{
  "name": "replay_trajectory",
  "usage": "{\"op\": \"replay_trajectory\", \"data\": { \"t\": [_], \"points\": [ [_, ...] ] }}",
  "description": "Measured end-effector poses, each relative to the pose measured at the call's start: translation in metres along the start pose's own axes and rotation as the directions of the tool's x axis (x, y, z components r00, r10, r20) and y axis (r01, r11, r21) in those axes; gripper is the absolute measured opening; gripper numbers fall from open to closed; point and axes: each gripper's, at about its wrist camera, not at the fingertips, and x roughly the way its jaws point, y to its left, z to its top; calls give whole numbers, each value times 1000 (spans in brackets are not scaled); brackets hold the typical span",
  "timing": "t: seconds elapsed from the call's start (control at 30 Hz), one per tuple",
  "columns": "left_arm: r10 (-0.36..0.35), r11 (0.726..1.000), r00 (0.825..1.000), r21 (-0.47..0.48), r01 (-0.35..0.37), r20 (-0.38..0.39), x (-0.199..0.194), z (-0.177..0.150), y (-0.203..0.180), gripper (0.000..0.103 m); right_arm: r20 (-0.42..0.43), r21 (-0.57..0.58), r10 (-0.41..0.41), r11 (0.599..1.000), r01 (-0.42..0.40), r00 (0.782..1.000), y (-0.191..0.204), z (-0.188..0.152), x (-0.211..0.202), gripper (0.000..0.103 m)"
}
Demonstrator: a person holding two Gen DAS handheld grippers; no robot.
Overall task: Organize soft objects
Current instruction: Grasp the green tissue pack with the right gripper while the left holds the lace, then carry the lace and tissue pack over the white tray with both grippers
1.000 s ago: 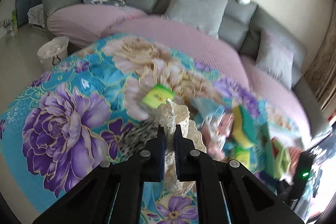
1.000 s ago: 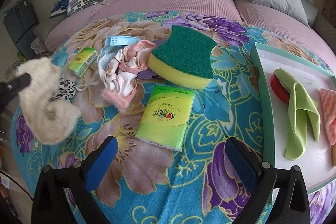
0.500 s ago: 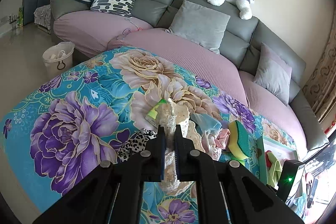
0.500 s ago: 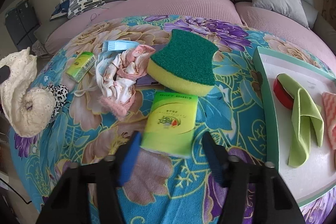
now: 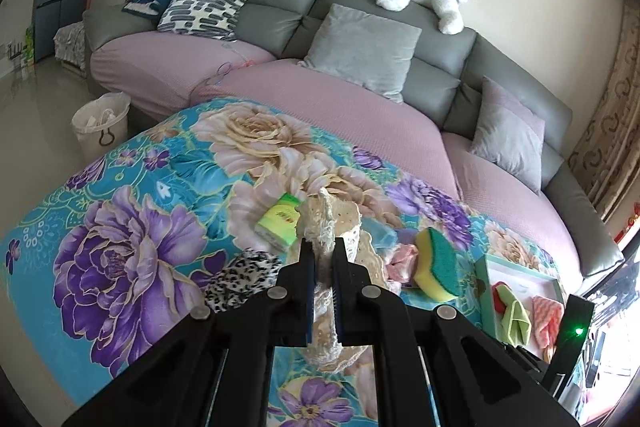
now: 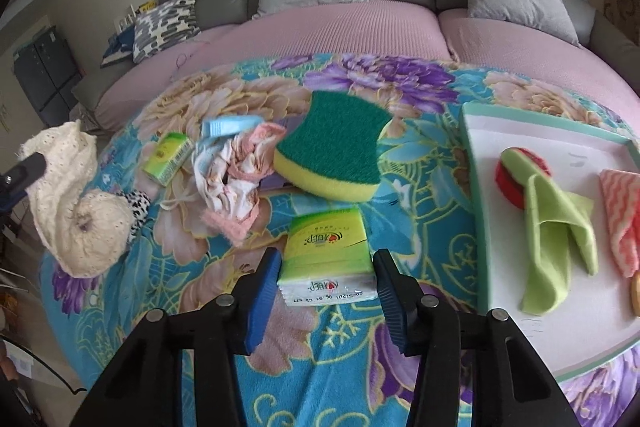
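My left gripper is shut on a cream lace cloth, which hangs above the flowered blanket; the same cloth shows at the left of the right wrist view. My right gripper has its jaws closing, and both pads press the sides of a large green tissue pack, tilted just off the blanket. Beyond it lie a green-and-yellow sponge, a pink-and-white cloth pile and a small green tissue pack.
A white tray with a teal rim at the right holds a green cloth, a red item and a pink wavy cloth. A leopard-print cloth lies near the lace cloth. Behind stands a sofa; a white basket is on the floor.
The right jaws have closed from wide open onto the large tissue pack and have raised it slightly. The left gripper keeps hold of the lace cloth and has hardly moved.
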Motion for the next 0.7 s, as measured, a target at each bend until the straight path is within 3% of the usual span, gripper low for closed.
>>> {"op": "replay_trajectory", "data": {
  "t": [0.37, 0.7],
  "points": [
    [-89, 992, 996, 91, 87, 18, -16, -4, -61, 7, 126, 77, -41, 997, 31, 991, -44, 5, -66, 50],
    [-196, 959, 980, 202, 198, -29, -20, -21, -135, 7, 168, 191, -169, 972, 136, 971, -111, -5, -112, 50]
  ]
}}
